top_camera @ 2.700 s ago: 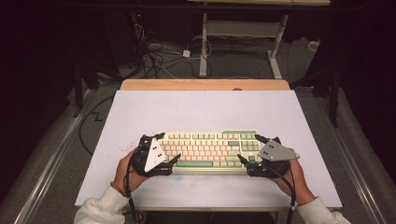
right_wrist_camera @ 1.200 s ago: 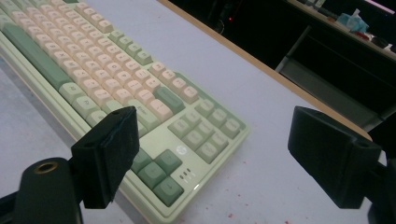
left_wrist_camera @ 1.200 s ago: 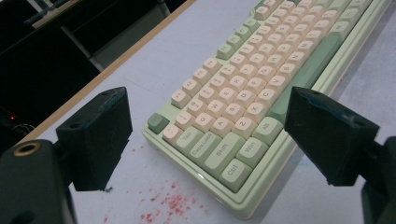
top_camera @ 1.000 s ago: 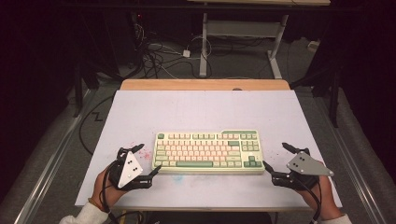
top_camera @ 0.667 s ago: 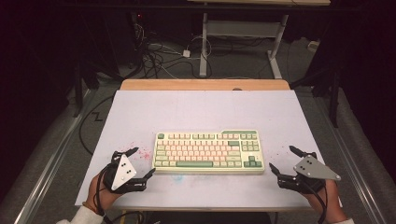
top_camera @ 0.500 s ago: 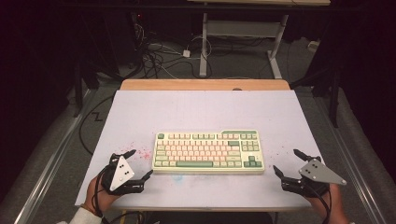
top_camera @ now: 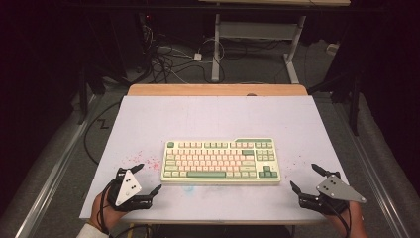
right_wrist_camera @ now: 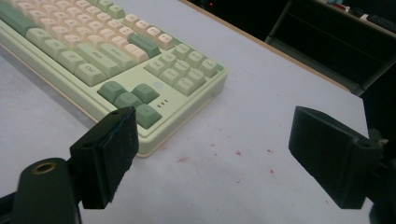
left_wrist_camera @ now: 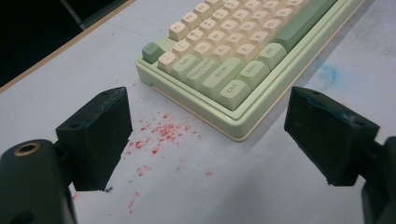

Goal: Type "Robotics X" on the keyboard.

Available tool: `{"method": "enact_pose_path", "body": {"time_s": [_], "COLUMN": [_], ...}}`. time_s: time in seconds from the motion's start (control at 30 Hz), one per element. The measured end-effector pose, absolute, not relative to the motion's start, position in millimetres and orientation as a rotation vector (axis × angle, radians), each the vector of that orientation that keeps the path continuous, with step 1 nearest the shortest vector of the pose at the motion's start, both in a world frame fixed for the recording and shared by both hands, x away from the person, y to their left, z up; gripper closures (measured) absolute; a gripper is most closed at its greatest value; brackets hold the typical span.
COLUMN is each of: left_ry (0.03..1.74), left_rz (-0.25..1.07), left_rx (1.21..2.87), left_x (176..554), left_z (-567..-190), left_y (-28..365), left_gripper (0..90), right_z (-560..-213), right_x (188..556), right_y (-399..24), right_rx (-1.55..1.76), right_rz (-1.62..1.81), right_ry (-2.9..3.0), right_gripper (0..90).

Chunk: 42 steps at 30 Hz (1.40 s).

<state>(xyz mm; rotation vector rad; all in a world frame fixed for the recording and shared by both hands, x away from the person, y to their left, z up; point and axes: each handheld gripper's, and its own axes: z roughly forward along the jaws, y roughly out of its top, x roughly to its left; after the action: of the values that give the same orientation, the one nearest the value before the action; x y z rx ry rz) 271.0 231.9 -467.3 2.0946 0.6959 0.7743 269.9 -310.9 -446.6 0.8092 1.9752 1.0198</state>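
A pale green keyboard (top_camera: pixel 221 160) with cream and green keys lies flat in the middle of the white table top (top_camera: pixel 218 119). My left gripper (top_camera: pixel 147 177) sits near the table's front left corner, open and empty, a short way from the keyboard's left end (left_wrist_camera: pixel 224 56). My right gripper (top_camera: pixel 307 177) is at the front right, also open and empty, with the keyboard's right end (right_wrist_camera: pixel 154 79) ahead of its jaws. Neither gripper touches the keyboard.
Red specks (left_wrist_camera: pixel 159 135) stain the table by the keyboard's left end, and a few (right_wrist_camera: pixel 238 153) by its right end. A faint blue smudge (left_wrist_camera: pixel 328 74) lies in front of it. A wooden strip (top_camera: pixel 218 89) edges the far side. Cables (top_camera: pixel 168 59) and desk legs stand on the floor beyond.
Both grippers held the keyboard's ends 2.7 s ago. They have let go, opened and drawn back and outward to the table's front corners. The keyboard stayed in place.
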Motion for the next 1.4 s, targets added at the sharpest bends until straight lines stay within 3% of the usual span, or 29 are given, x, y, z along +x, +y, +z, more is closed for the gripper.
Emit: {"method": "enact_pose_path", "body": {"time_s": [1.4], "left_ry": [0.711], "left_rz": [0.772], "left_rx": [2.106], "left_x": [276.5], "left_z": [-468.2], "left_y": [230.0], "left_gripper": [14.6], "right_z": [-446.9], "right_x": [266.8], "right_y": [-303.2], "right_rx": [0.768], "right_rz": [1.008], "right_ry": [1.999], "right_gripper": [16.2]}}
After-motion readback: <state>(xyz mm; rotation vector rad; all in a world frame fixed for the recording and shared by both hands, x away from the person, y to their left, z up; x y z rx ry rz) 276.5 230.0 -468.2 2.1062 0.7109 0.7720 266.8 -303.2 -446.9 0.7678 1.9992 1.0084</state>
